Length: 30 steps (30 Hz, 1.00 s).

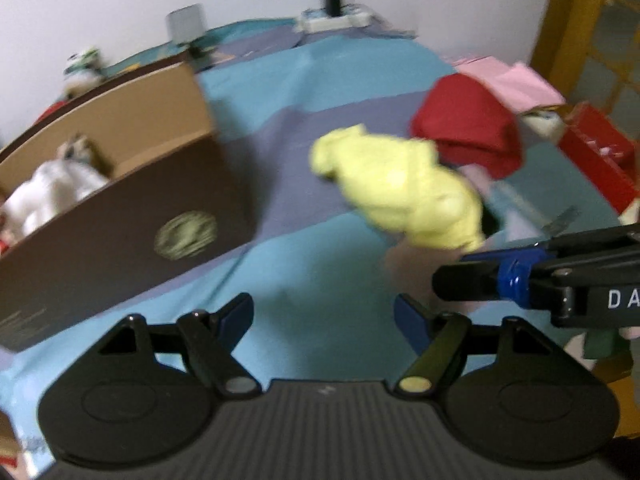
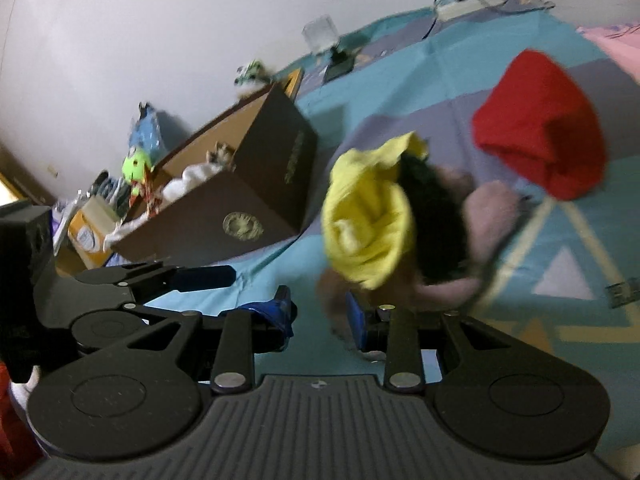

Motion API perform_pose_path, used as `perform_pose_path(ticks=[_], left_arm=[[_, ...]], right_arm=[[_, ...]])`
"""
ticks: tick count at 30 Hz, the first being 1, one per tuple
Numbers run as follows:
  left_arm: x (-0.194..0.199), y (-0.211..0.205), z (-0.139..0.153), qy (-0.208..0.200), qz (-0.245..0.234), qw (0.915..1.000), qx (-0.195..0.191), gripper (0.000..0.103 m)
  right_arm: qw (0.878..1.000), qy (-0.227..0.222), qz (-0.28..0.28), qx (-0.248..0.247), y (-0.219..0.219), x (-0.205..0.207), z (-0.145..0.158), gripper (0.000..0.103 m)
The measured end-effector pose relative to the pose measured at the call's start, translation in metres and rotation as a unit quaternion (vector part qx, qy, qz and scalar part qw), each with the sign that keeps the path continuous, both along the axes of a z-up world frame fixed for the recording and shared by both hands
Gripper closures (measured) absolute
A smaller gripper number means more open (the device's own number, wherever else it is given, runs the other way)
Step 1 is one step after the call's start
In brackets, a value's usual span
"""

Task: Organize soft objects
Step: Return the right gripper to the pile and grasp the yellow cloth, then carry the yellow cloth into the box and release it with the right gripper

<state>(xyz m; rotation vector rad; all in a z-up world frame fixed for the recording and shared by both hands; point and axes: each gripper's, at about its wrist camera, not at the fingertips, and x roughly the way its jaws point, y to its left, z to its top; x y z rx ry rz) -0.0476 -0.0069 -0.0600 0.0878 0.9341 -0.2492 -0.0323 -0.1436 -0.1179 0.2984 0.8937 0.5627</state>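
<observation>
A soft doll in a yellow garment [image 1: 404, 188] with dark hair and pinkish limbs lies on the striped bed sheet [image 1: 320, 268]; in the right wrist view the doll [image 2: 372, 216] is just ahead of my right gripper [image 2: 320, 316], whose jaws stand open with the doll's pinkish foot near the right finger. A red soft cloth [image 1: 468, 128] lies beyond it, also in the right wrist view [image 2: 540, 128]. My left gripper [image 1: 324, 316] is open and empty above the sheet. The brown cardboard box [image 1: 128, 216] at left holds a white plush [image 1: 52, 192].
A power strip [image 1: 332, 20] and small items lie along the wall at the back. A red box [image 1: 600, 156] and pink cloth [image 1: 516, 80] sit at the right. More toys and a yellow box [image 2: 92, 232] are behind the brown box.
</observation>
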Motion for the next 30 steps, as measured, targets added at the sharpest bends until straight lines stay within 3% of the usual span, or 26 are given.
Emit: perform_pose_path(ticks=[8,13,17,19,25,30], left_arm=[[0.03,-0.026,0.012,-0.043,-0.039,0.9973,-0.045,0.025],[0.064,-0.024,0.0,-0.018,-0.017,0.9957,-0.089,0.025],[0.082,-0.018,-0.012,-0.003,0.001,0.9922,-0.125,0.026],[0.086,-0.016,-0.016,0.0,0.001,0.9901,-0.14,0.042],[0.095,-0.013,-0.024,0.013,-0.012,0.9879,-0.154,0.068],[0.093,-0.014,-0.024,0.012,-0.034,0.9865,-0.16,0.077]], right_arm=[[0.997,-0.044,-0.06,0.018,-0.042,0.004,0.022,0.088],[0.994,-0.051,-0.088,0.041,-0.05,0.031,0.028,0.088],[0.995,-0.044,-0.08,0.051,-0.04,0.056,0.025,0.088],[0.995,-0.035,-0.071,0.054,-0.034,0.069,0.02,0.088],[0.998,0.012,-0.053,0.034,-0.01,0.1,-0.001,0.088],[0.997,0.048,-0.047,0.039,-0.005,0.109,-0.012,0.09]])
